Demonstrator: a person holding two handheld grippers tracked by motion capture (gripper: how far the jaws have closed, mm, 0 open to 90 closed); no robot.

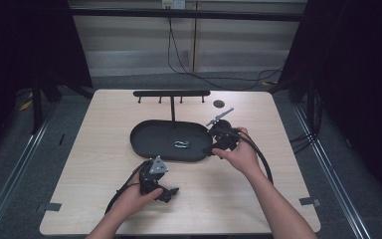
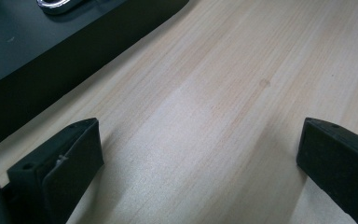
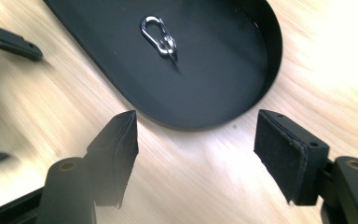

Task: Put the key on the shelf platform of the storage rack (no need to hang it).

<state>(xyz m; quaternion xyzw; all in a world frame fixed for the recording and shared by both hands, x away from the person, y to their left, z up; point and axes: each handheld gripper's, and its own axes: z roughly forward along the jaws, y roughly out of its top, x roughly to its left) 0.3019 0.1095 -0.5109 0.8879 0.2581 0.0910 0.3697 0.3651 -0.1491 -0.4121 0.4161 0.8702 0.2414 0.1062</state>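
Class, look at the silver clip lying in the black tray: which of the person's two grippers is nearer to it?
Right. The right gripper sits open at the tray's right end, facing the clip. The left gripper rests on the table in front of the tray, farther off.

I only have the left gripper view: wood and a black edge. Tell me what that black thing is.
Observer: An oval black tray at the foot of a T-shaped hook stand.
Operator: Say what's in it.
Observer: A small silver carabiner, lying flat and apart from the wall.
Operator: Report the right gripper.
Observer: The right gripper is open and empty, just outside the tray's rounded end.
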